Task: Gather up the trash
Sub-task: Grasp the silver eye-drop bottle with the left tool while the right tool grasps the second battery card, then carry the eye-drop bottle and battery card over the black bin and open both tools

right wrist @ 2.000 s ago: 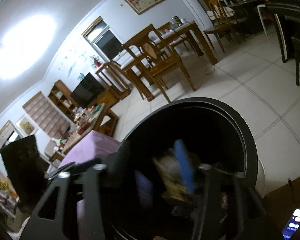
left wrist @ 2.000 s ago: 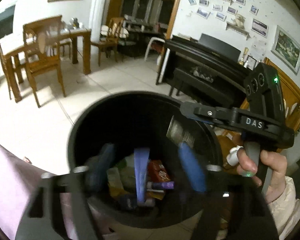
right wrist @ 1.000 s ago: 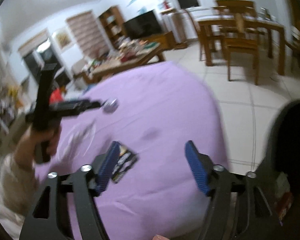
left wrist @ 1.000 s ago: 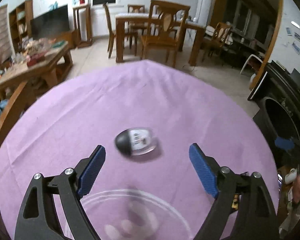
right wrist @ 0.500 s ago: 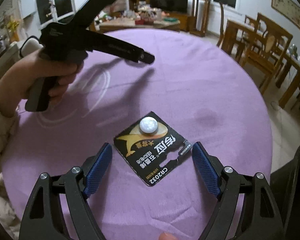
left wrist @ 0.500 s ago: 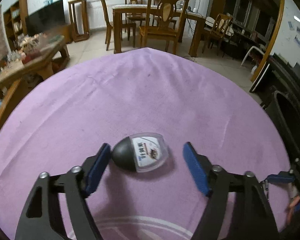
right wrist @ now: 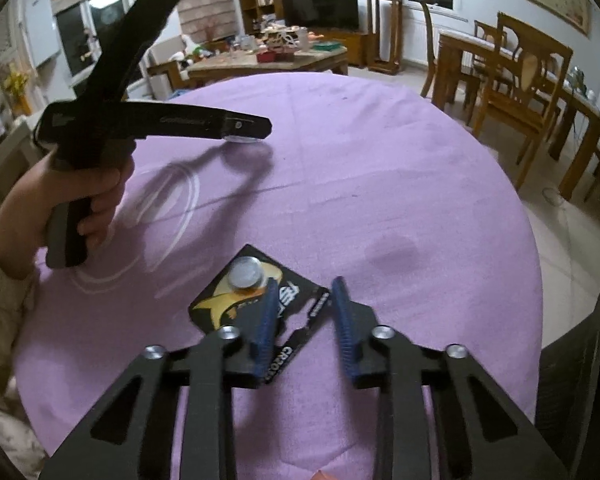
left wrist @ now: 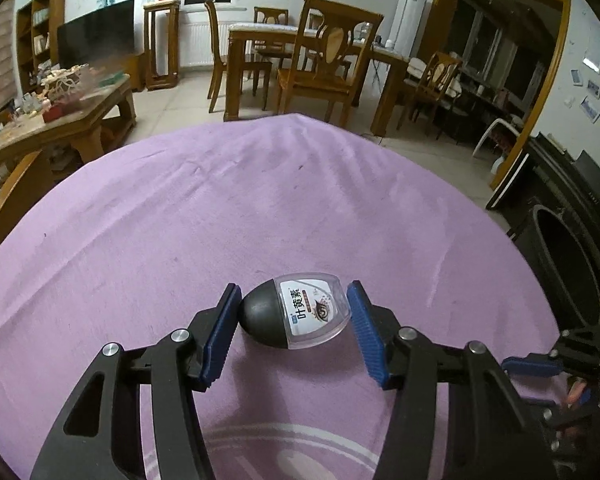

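Note:
A small eye-drop bottle with a dark cap and clear body lies on the purple tablecloth. My left gripper is open around it, the left pad at the cap, the right pad just clear of the body. A black battery card with a coin cell lies flat on the cloth. My right gripper is partly closed over the card's right half, jaws still apart, left pad over the card. The left gripper also shows in the right wrist view.
A black trash bin stands off the table's right edge; it also shows in the right wrist view. White ring marks lie on the cloth near me. Wooden chairs, a dining table and a cluttered coffee table stand beyond.
Both grippers left the bin and came down to the table. The left jaws have narrowed around the bottle. The right jaws have narrowed over the battery card.

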A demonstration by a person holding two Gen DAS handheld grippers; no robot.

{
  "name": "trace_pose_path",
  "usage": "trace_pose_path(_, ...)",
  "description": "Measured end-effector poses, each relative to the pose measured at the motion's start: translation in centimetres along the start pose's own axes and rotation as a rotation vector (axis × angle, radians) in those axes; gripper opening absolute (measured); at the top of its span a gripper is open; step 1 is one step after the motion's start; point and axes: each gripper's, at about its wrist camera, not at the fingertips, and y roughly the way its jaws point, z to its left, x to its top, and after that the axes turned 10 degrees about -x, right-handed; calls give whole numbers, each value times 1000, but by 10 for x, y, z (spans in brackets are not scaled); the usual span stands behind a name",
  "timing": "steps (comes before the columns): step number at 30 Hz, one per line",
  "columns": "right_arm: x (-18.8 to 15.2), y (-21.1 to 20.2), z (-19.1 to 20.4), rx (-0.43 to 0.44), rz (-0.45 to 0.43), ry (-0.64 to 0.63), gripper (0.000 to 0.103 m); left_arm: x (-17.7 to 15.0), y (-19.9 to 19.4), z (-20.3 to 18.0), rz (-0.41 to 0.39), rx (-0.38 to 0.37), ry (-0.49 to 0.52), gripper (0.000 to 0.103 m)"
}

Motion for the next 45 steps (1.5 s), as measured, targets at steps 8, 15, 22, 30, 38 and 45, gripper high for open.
trace_pose_path(8,4,-4,-17,124,-5,129,5,-5,-22,-16,-60,-91,24,54)
trace_pose_path(15,9,-26,-31,207,-44,218,3,-20,-42,-40,-69,-143,83,54)
trace_pose_path(22,15,-50,-40,197,-92,228,3,-41,-46,-65,-23,-178,138,54)
trace_pose_path(30,18,-68,-28,222,-109,178,3,-56,-25,-88,77,-176,194,54)
trace_pose_path(38,17,-54,-1,190,-55,121,5,-57,-19,-87,90,-186,188,54)
trace_pose_path(45,19,-68,-12,173,-123,172,2,-60,-29,-90,45,-192,180,54)
